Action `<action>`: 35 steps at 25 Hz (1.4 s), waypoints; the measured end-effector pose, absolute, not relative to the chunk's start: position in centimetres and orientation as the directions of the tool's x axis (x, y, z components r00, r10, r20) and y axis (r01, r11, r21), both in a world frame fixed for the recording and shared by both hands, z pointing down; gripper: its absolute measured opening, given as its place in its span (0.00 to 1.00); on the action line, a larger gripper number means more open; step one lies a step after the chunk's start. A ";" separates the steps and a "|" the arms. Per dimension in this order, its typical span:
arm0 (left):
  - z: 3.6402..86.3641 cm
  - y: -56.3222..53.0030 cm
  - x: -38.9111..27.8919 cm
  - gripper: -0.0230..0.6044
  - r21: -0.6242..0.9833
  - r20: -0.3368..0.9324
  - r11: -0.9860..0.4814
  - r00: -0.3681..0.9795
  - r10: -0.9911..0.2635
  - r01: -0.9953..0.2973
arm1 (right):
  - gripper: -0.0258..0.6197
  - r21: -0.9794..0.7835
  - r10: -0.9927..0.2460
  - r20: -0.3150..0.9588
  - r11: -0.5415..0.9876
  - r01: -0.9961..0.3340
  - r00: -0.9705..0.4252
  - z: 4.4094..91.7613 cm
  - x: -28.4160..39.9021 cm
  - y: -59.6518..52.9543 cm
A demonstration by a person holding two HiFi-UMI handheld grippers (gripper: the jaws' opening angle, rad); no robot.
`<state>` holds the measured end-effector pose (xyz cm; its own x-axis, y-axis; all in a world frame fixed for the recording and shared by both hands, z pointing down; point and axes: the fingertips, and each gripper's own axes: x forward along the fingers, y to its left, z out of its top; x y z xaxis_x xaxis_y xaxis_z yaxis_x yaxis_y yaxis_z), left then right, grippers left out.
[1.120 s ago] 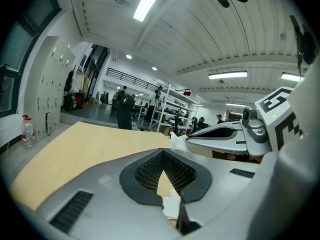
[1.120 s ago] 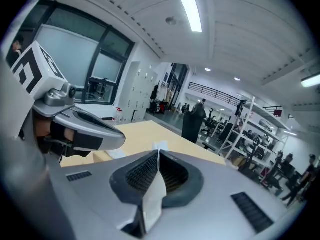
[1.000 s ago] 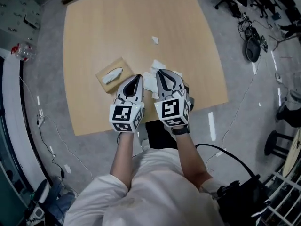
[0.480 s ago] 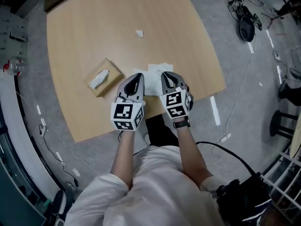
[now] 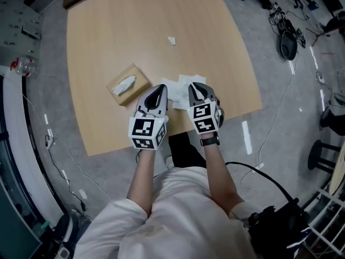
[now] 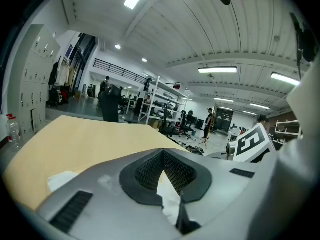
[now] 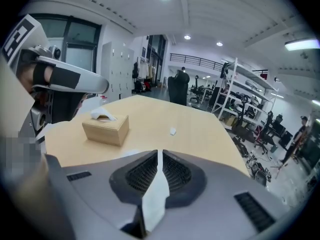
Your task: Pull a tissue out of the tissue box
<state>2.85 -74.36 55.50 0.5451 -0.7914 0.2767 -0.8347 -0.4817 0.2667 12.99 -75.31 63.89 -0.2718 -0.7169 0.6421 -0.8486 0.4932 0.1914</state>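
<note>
The tissue box (image 5: 128, 84) sits on the table (image 5: 108, 31) at about ten o'clock from the left gripper (image 5: 158, 92), near it but not touching. A white tuft stands out of its top slot. Nothing holds the box down.

The left gripper's jaws are closed down on a fold of white tissue (image 6: 169, 200), which runs up between the dark ribbed pads. A loose tissue (image 5: 180, 83) lies spread on the table near the front edge, between the two grippers. It reaches toward one o'clock from the left gripper.

The right gripper (image 5: 195, 89), just beside the left, is likewise clamped, with a narrow strip of tissue pinched in the seam of its jaws. Both appear to grip the same sheet, though the head view does not show the pinch points clearly. A small white scrap (image 5: 171, 40) lies well apart at twelve o'clock.

The main risk, as I judge it, is tearing. With both jaws tight on one thin sheet, drawing the grippers apart or lifting unevenly would rip it. The light, unheld box could also tip or slide if anything snags its tuft.
</note>
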 end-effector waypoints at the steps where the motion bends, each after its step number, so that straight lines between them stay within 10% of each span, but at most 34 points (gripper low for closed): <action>1: 55.0 -74.1 2.3 0.04 0.260 0.271 -0.474 0.535 -0.800 -0.841 | 0.06 0.193 -0.722 0.633 0.497 -0.846 -0.280 63.3 12.5 -75.2; 19: 44.4 -62.7 -8.0 0.04 0.136 0.092 -0.275 0.288 -0.953 -0.952 | 0.05 0.051 -0.696 0.254 0.703 -0.709 -0.672 44.3 -1.9 -65.9; 35: 40.7 -55.3 -11.8 0.04 0.095 0.018 -0.211 0.213 -0.977 -0.973 | 0.05 0.139 -0.656 0.122 0.754 -0.642 -0.745 38.9 -7.5 -56.6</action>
<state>-11.78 -55.32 40.70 0.2131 -0.9768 0.0185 -0.9730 -0.2105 0.0946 -7.50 -56.64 38.86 -0.7450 -0.6559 0.1215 -0.6416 0.7544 0.1387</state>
